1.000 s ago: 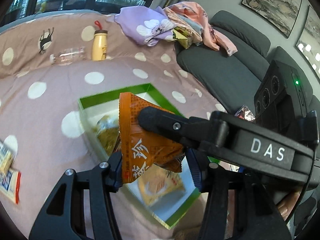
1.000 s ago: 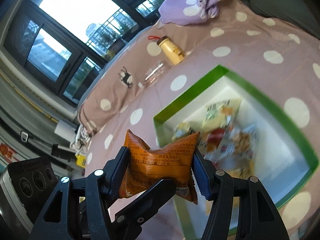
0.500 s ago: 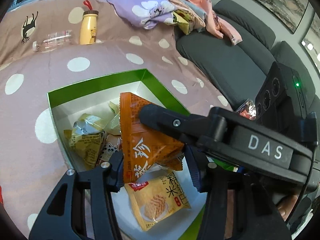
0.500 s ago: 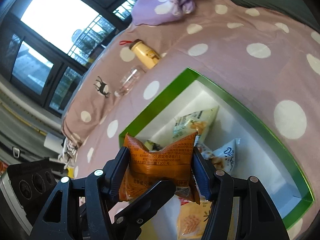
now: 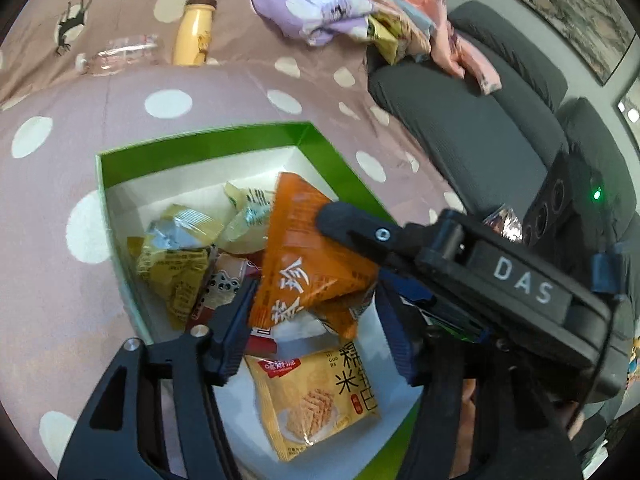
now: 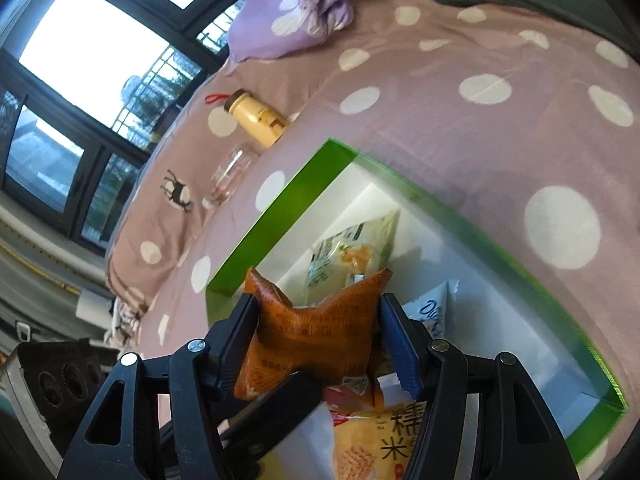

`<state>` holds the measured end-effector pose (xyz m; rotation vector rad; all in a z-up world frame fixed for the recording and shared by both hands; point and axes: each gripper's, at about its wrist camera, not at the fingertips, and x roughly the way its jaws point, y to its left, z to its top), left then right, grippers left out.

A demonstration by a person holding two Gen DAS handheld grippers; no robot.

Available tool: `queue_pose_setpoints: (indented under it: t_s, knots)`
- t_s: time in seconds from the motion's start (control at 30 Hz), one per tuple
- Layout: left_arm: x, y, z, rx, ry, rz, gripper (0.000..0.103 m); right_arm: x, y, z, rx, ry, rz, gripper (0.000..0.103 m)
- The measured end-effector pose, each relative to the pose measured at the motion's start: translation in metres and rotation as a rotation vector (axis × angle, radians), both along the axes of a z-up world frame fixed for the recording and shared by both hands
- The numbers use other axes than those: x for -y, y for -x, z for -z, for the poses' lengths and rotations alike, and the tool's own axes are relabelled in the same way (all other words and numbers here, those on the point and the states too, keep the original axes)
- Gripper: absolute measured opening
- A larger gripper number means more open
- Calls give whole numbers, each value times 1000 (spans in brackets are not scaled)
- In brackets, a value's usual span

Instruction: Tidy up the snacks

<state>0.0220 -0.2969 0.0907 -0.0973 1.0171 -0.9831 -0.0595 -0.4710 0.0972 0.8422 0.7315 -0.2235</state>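
Note:
An orange snack packet (image 5: 304, 264) hangs over the green-rimmed white box (image 5: 200, 148). Both grippers hold it. My left gripper (image 5: 316, 320) is shut on its lower end. My right gripper (image 6: 320, 332) is shut on its sides, and its finger (image 5: 360, 232) crosses the packet in the left wrist view. The packet (image 6: 316, 336) shows between the right pads. The box (image 6: 280, 216) holds several packets: a yellow rice-cracker pack (image 5: 320, 392), pale yellow packs (image 5: 180, 256) and a white-blue pack (image 6: 432, 312).
A yellow bottle (image 5: 196, 36) and a clear bottle (image 5: 120, 52) lie on the polka-dot cloth beyond the box. A purple floral bundle (image 5: 312, 4) and clothes sit by the grey sofa (image 5: 480, 120) at right. Windows (image 6: 80, 48) are behind.
Both grippers have carried the orange packet forward and down over the box. The box and its packets now fill more of both views. Both grips are unchanged.

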Motion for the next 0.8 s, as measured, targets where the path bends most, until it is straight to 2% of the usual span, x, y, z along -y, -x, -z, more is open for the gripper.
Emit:
queue_pose_setpoints:
  t_s: [0.07, 0.17, 0.23, 0.5, 0.57, 0.8]
  knots:
    - [-8, 1, -5, 12, -6, -22, 70, 0, 5, -5, 12, 24, 16, 64]
    - [-25, 3, -13, 28, -15, -53, 75, -3, 11, -12, 46, 29, 17, 64]
    - [-40, 3, -16, 27, -7, -84, 79, -6, 14, -18, 70, 43, 4, 68]
    - [-107, -2, -23, -1, 2, -240, 80, -27, 17, -31, 90, 91, -34, 71]
    - [-126, -3, -26, 1, -9, -286, 84, -33, 17, -32, 82, 104, -39, 71]
    - [-195, 5, -27, 10, -28, -411, 86, -59, 19, -37, 78, 152, -94, 78]
